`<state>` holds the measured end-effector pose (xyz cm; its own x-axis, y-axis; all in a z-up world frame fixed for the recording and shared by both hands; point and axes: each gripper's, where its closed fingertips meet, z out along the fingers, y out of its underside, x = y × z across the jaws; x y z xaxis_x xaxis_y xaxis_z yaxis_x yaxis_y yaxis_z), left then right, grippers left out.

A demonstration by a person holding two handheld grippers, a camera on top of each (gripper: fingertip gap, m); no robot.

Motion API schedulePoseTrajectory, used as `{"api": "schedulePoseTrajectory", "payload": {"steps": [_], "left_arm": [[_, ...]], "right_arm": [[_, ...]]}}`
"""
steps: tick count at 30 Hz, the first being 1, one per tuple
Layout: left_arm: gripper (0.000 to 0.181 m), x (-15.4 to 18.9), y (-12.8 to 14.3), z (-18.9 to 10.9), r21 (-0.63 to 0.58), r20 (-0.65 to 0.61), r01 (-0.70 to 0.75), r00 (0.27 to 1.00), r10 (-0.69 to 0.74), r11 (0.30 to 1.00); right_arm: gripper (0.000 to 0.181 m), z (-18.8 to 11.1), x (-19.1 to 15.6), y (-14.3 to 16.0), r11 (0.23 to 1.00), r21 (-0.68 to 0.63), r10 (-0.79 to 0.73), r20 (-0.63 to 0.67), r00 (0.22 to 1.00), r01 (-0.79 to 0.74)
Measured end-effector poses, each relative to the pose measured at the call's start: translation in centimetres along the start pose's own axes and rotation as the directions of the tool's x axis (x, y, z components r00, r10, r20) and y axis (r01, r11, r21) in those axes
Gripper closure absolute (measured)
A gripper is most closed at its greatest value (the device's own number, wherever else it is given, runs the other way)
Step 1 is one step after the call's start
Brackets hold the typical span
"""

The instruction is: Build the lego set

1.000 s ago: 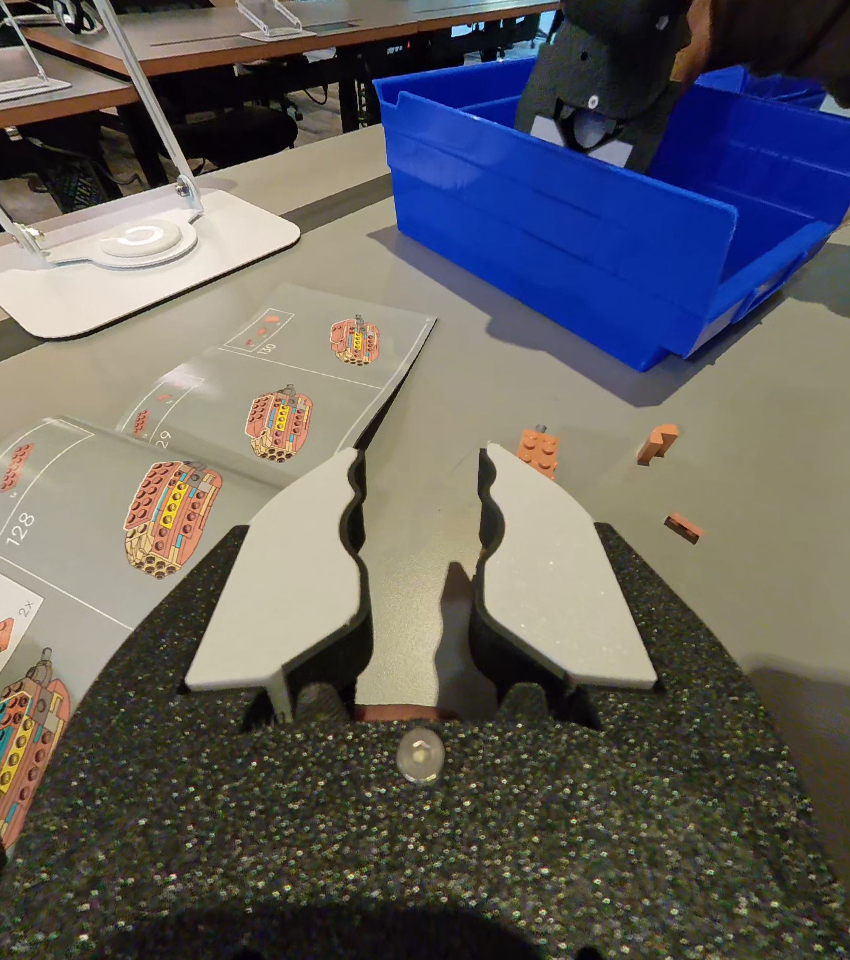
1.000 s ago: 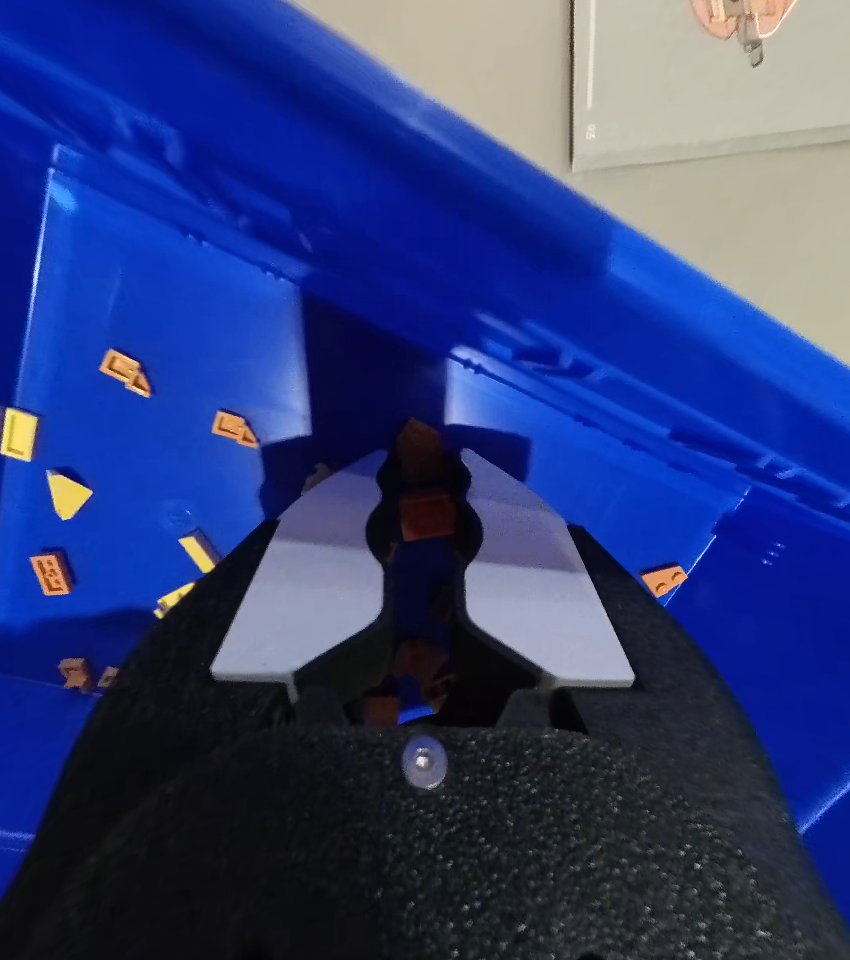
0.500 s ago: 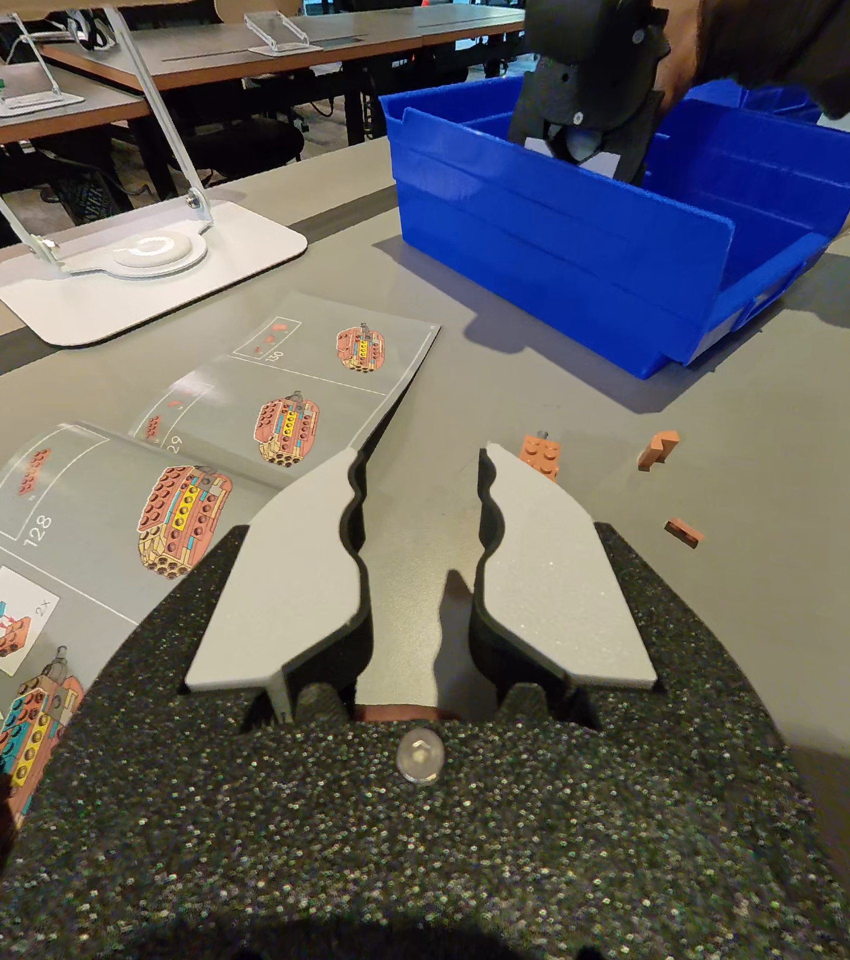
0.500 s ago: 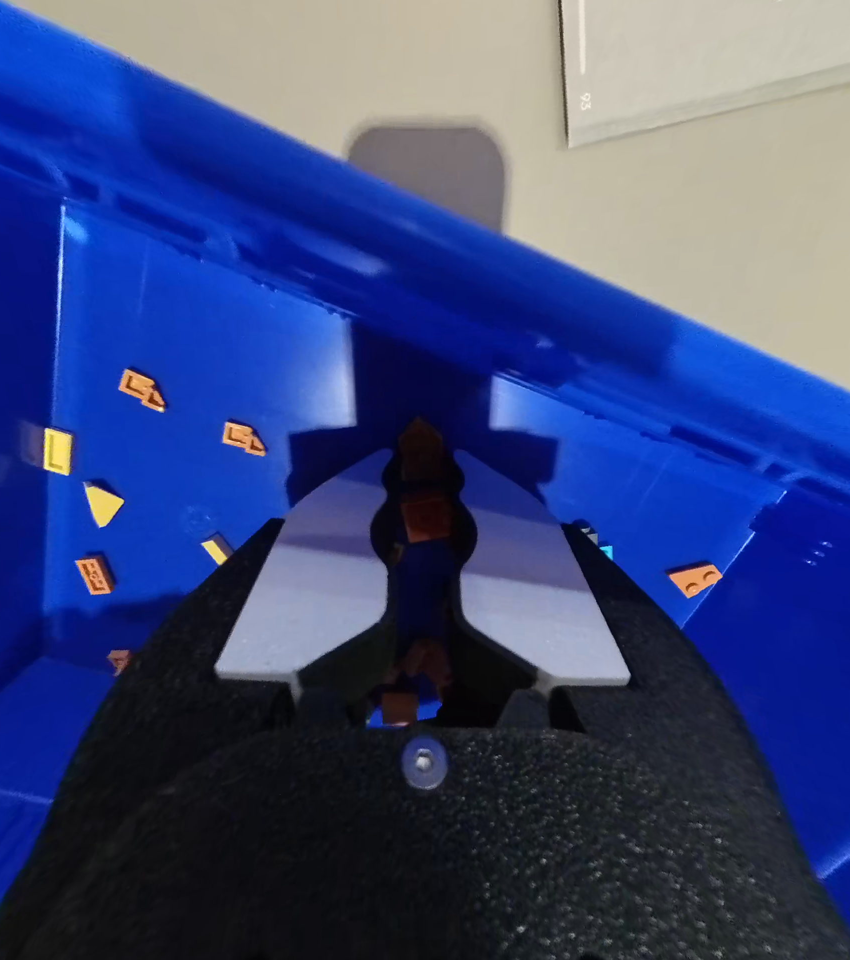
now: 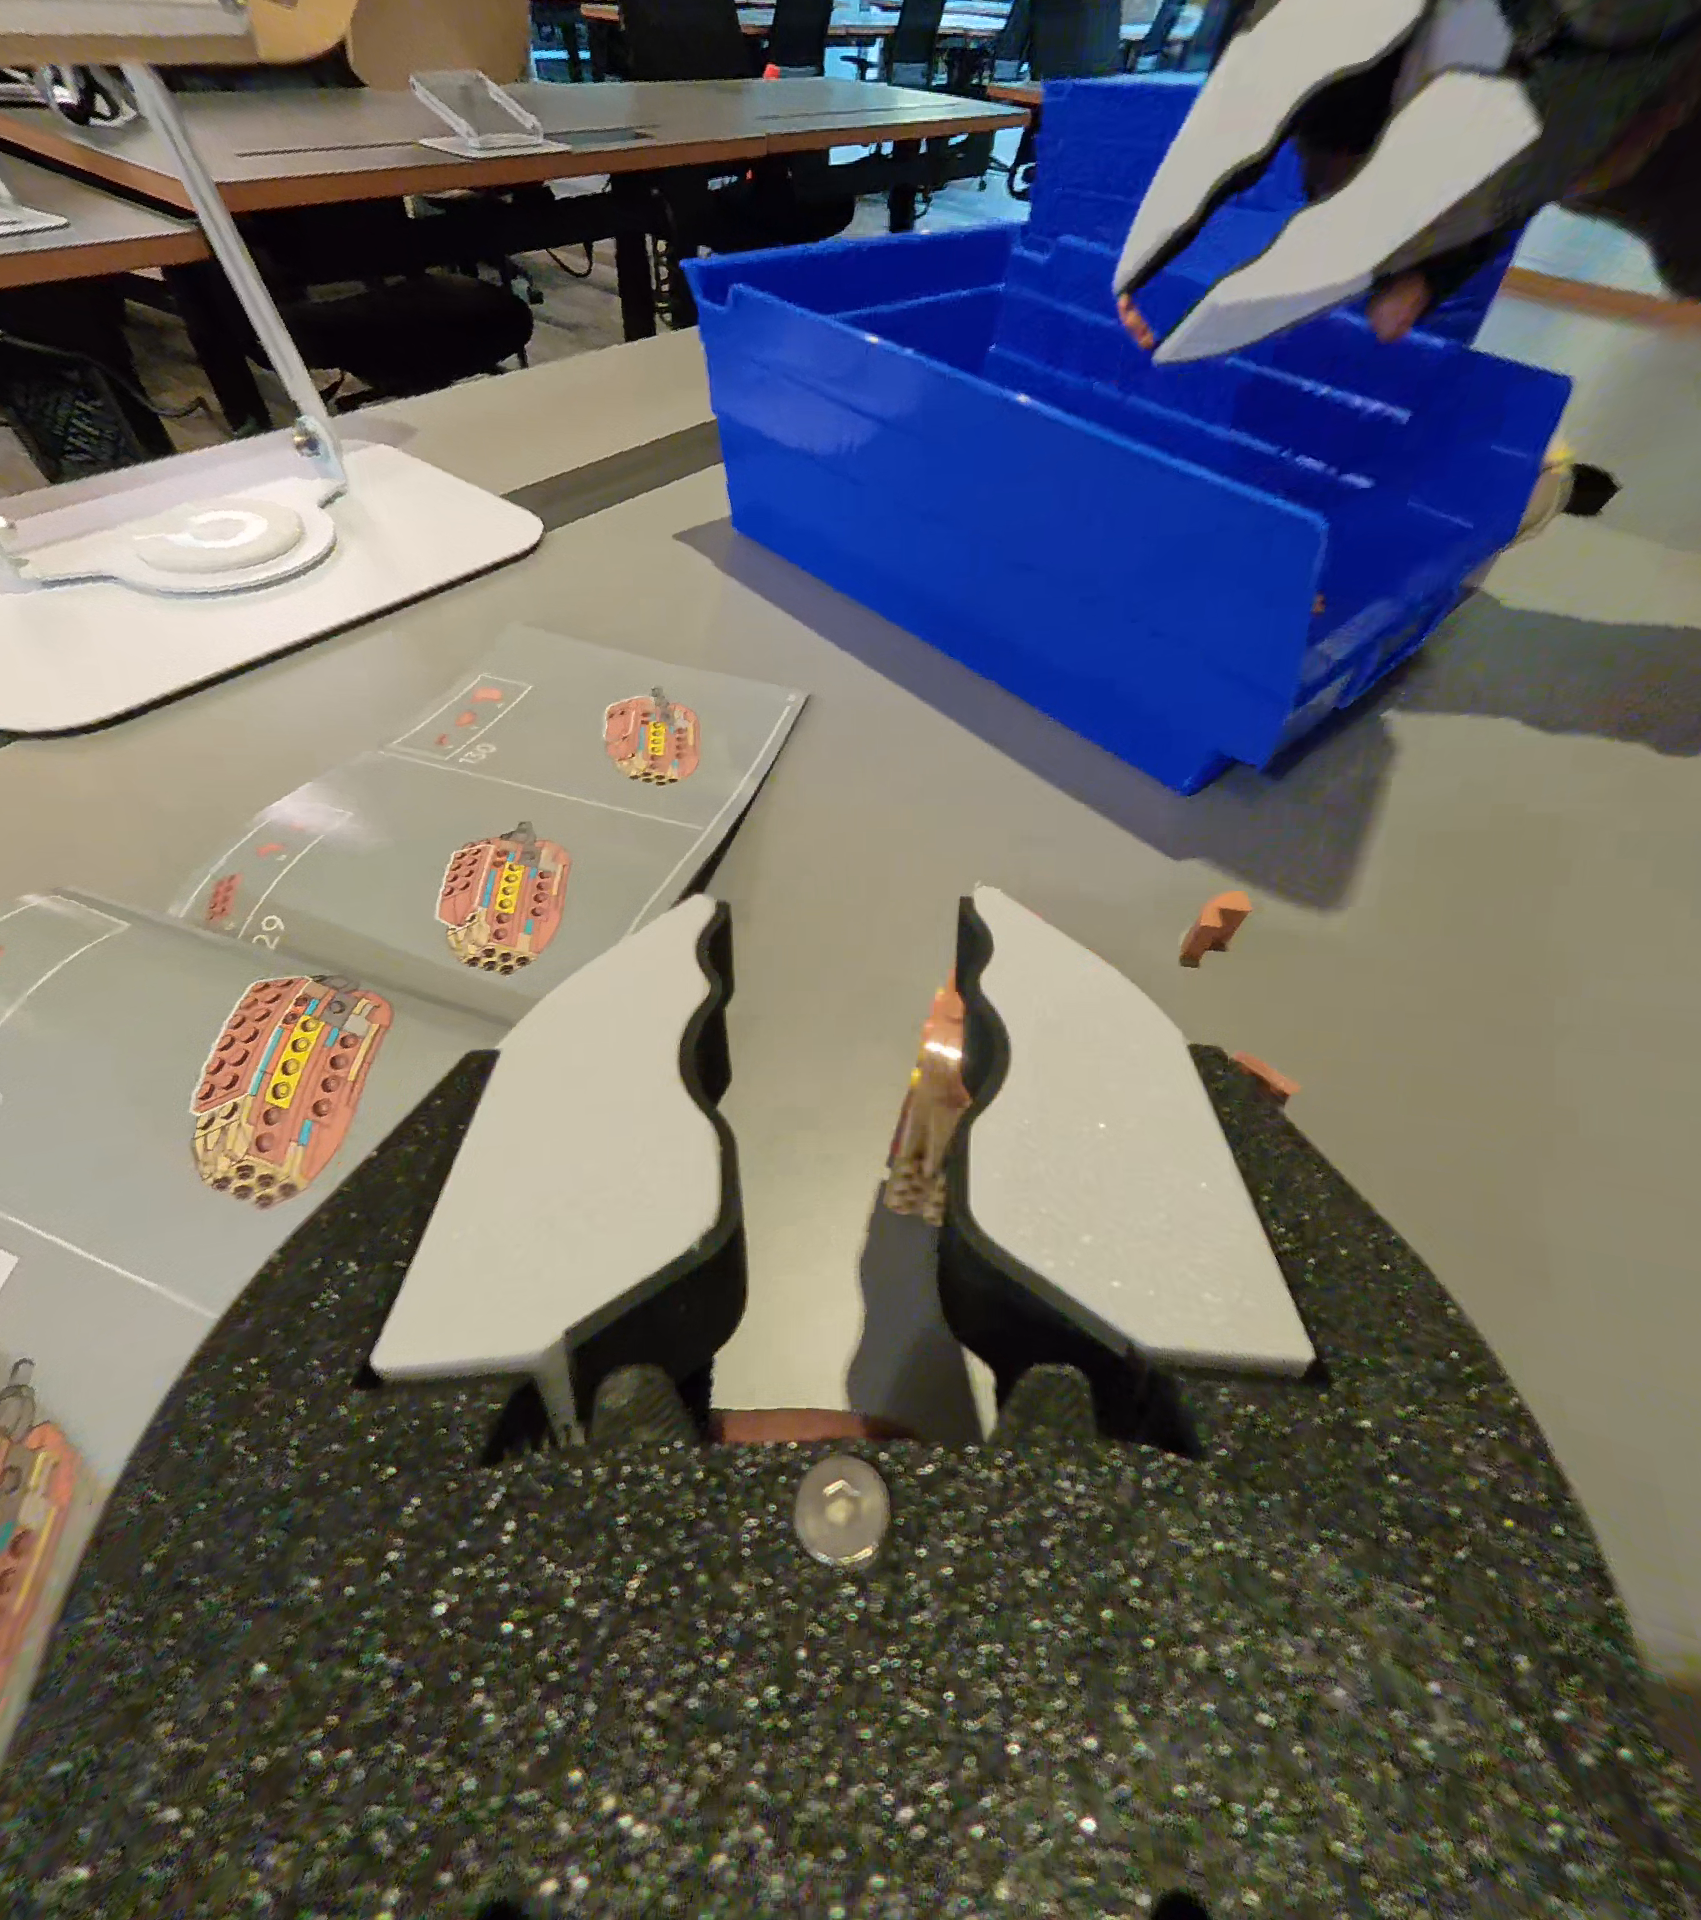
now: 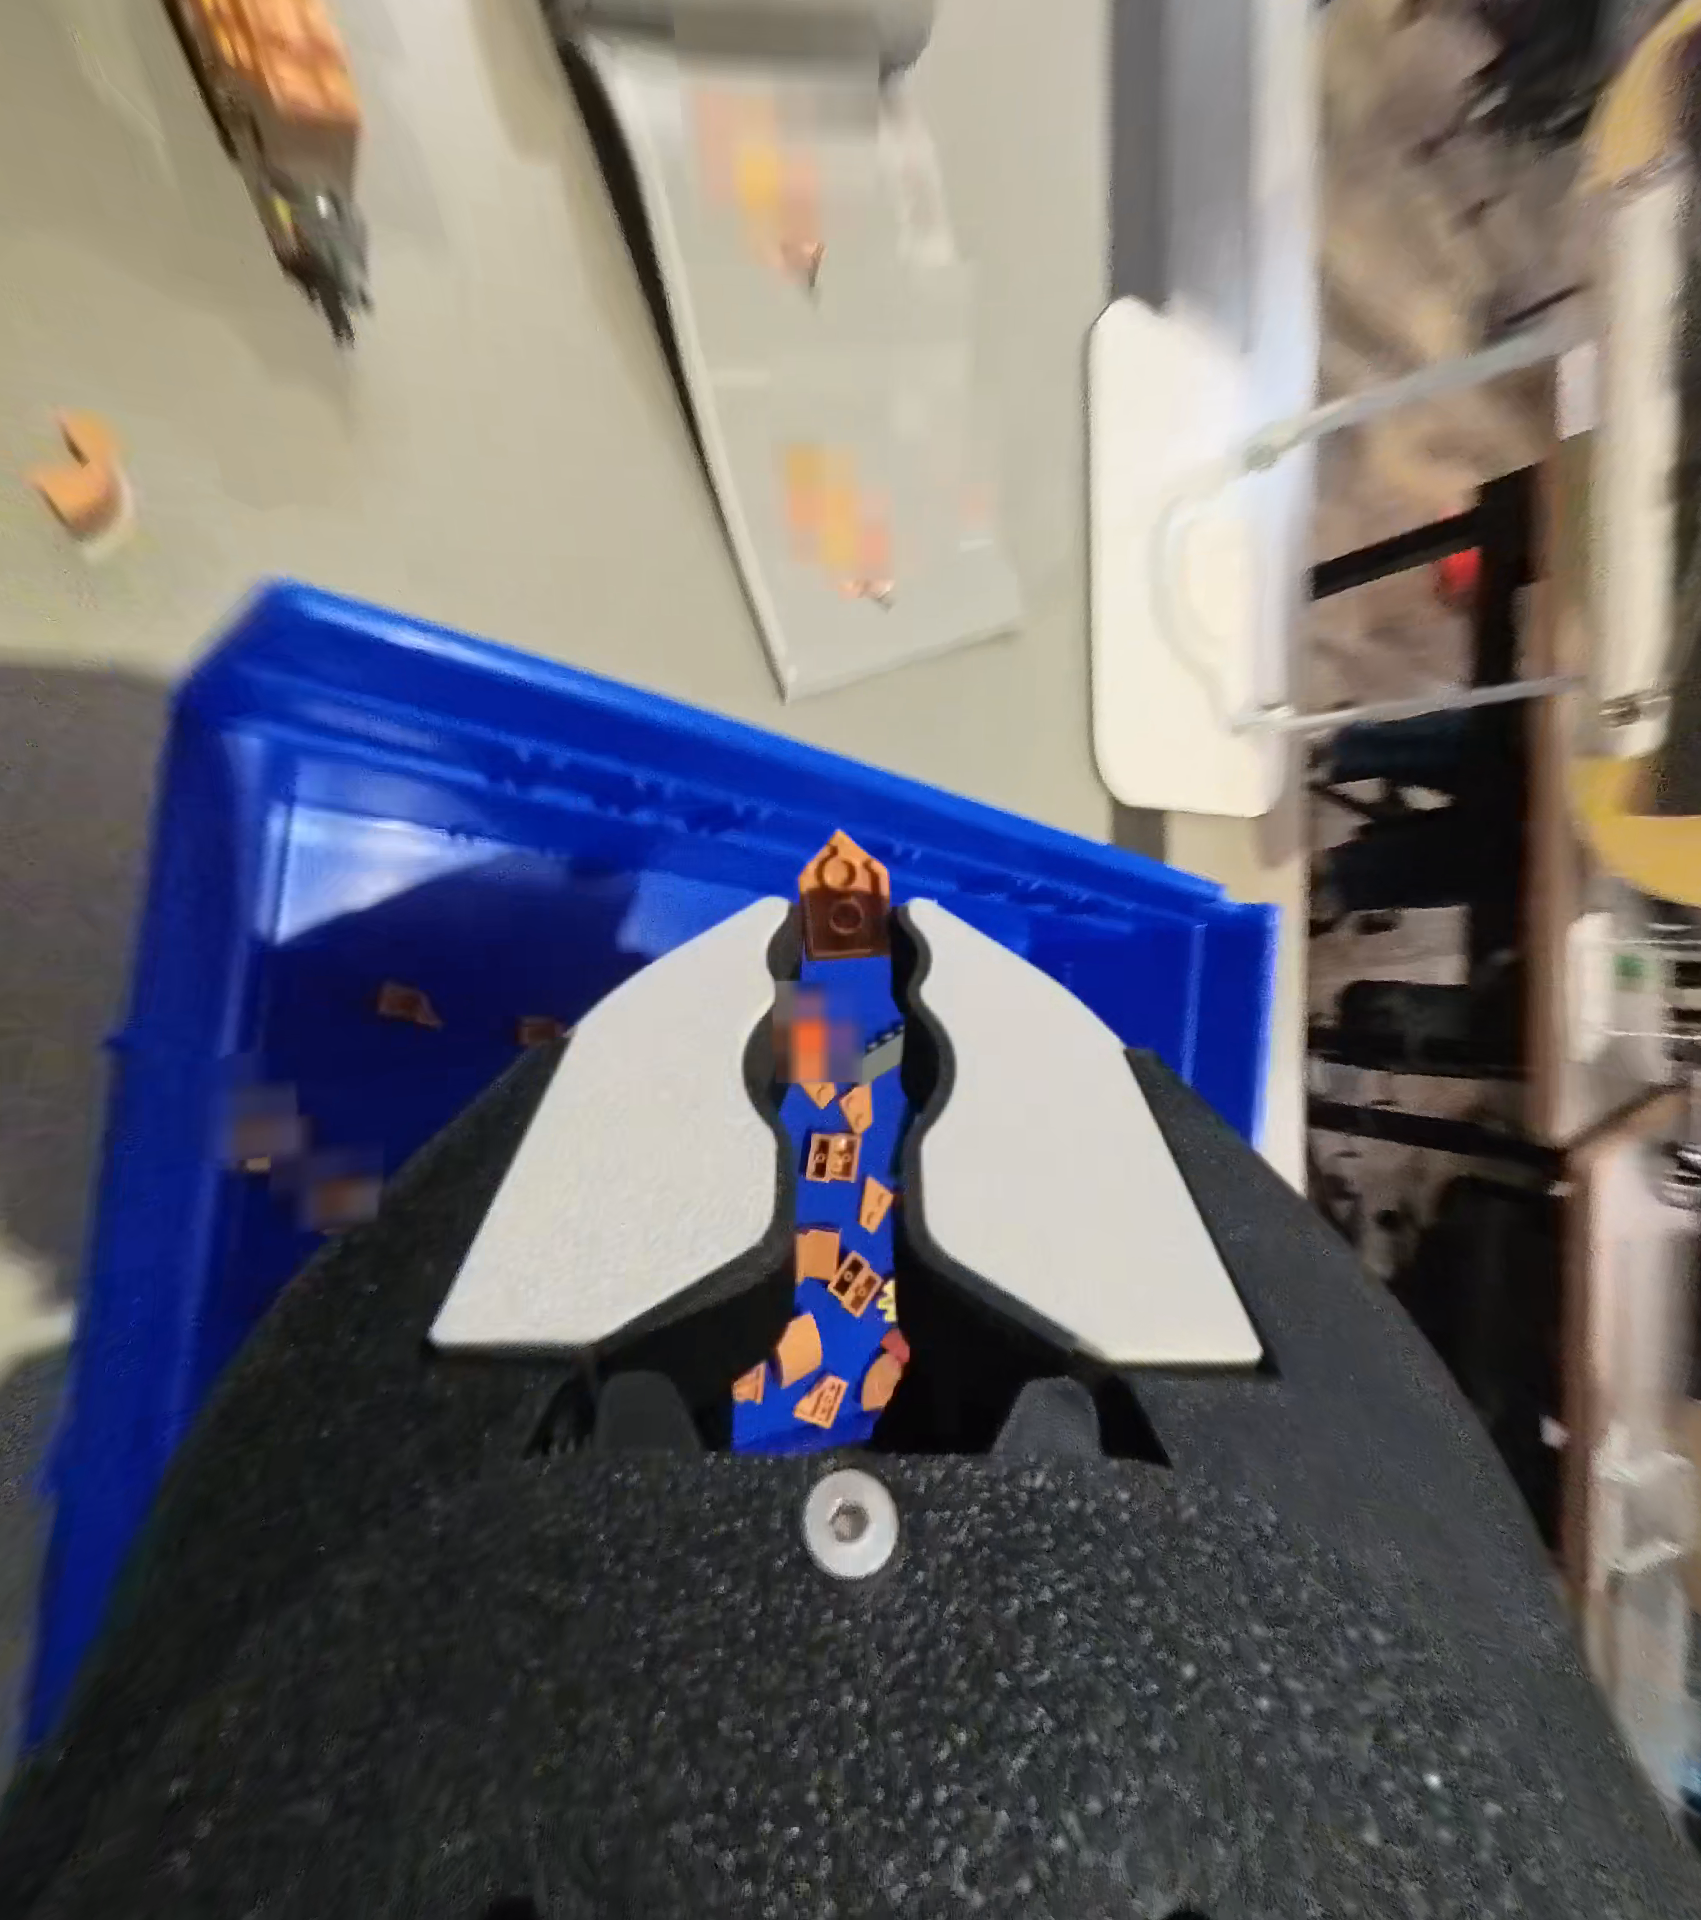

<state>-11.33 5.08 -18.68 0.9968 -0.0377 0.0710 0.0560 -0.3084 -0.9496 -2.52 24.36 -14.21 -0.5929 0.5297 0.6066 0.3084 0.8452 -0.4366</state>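
In the left wrist view, the left gripper [image 5: 838, 940] is hovering low over the grey table [image 5: 1448, 1195] with its fingers spread apart and nothing clamped between them. A brown lego assembly [image 5: 929, 1101] is showing in the gap, lying against the inner edge of the right-hand finger; whether it is touching that finger or sitting on the table beneath cannot be told. An open instruction booklet [image 5: 337, 935] is lying to the left of the fingers, and a white stand base [image 5: 202, 582] is sitting beyond it. A stepped brown lego piece [image 5: 1215, 925] is lying near the right finger, and a small flat brown piece [image 5: 1267, 1075] is lying just beside the gripper's body. The blue bin [image 5: 1033, 540] is standing farther back, and the right gripper [image 5: 1152, 322] is hanging above it, pinching a small brown piece at its tips.

In the right wrist view, heavily blurred, the right gripper [image 6: 844, 904] is clenching its fingers on a small brown lego plate [image 6: 842, 906], which is sticking out past the tips. The blue bin [image 6: 202, 935] is lying below, with many loose brown pieces [image 6: 825, 1247] scattered on its floor. Beyond it, the booklet [image 6: 825, 416] and the stepped piece [image 6: 82, 478] are resting on the table.
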Motion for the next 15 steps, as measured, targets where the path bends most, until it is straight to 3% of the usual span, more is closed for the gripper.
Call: {"api": "schedulePoseTrajectory", "payload": {"steps": [6,11,15], "left_arm": [[0.140,2.6,-1.0,-0.4,0.024,-0.166,0.078,0.983,-0.073,0.997],[0.140,4.7,-1.4,-0.6,0.015,-0.288,0.128,0.950,-0.119,0.992],[0.140,6.0,-1.6,-0.9,-0.007,-0.382,0.193,0.906,-0.181,0.981]], "right_arm": [[0.165,-2.8,-3.4,-5.6,0.986,0.168,0.022,-0.223,0.975,0.016],[0.165,-3.2,-4.6,-9.4,0.966,0.253,0.050,-0.375,0.926,0.051],[0.165,-2.7,-5.7,-11.8,0.950,0.307,0.082,-0.419,0.904,0.057]]}}
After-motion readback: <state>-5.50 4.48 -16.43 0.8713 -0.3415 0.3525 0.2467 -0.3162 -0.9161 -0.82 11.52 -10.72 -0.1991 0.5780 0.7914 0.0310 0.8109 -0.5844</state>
